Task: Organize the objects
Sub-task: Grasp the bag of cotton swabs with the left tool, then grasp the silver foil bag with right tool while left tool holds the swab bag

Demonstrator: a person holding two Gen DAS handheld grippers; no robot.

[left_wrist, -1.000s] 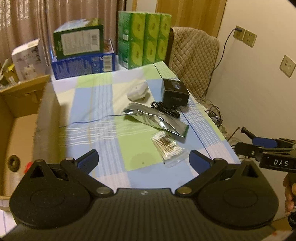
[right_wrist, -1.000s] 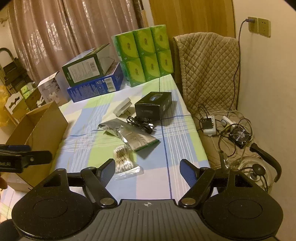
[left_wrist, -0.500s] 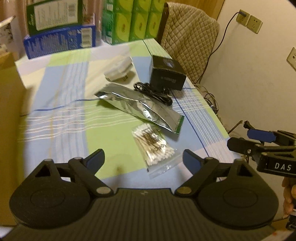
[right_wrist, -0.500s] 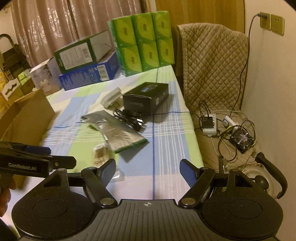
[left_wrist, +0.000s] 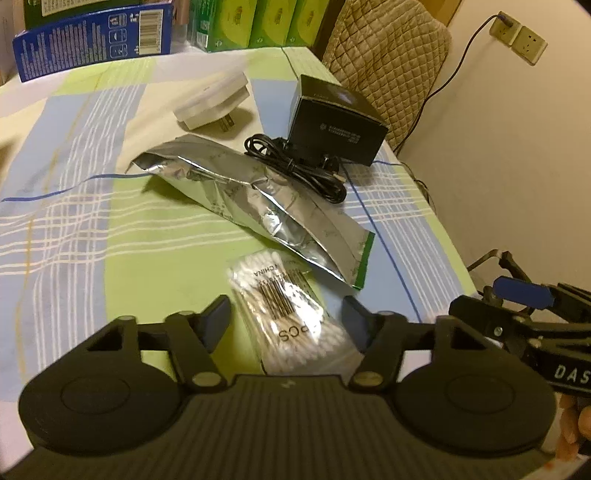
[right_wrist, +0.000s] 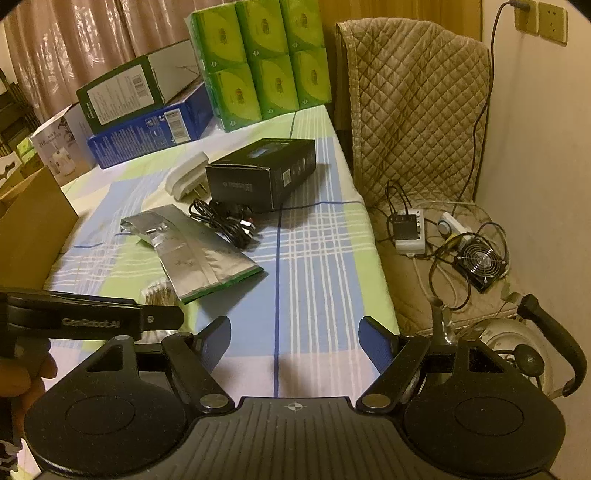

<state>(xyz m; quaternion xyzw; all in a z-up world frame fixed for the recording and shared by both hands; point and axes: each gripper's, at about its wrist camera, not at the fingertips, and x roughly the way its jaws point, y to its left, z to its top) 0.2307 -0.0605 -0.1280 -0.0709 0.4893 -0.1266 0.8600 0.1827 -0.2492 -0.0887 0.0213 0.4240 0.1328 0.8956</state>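
The left gripper point(left_wrist: 286, 319) hovers low over the near part of the bench point(left_wrist: 74, 206), its blue-padded fingers point(left_wrist: 218, 317) spread wide on either side of a clear bag of cotton swabs point(left_wrist: 284, 314), the pads not seen touching it. The bag lies flat on a green patch of the checked cloth, barcode up. Just beyond it, a crumpled silver foil pouch point(left_wrist: 255, 206) runs diagonally across the bench, its green-edged end near the bag. Farther off, a coiled black cable point(left_wrist: 295, 166) rests against the foil pouch and in front of a black box point(left_wrist: 332, 125), with a white plug adapter point(left_wrist: 214, 103) to the left of the box. At the far edge stand a blue carton point(left_wrist: 92, 40) and green tissue packs point(left_wrist: 255, 22). The right gripper point(right_wrist: 293, 341) is held off the bench's near right corner, its fingers point(right_wrist: 376, 345) also spread, nothing between them. From that side, the left gripper's black frame point(right_wrist: 88, 319) crosses in front of the swab bag and hides most of it. A quilted chair point(right_wrist: 417, 107) stands to the right of the bench, and a cardboard box point(right_wrist: 33, 225) stands at its left.
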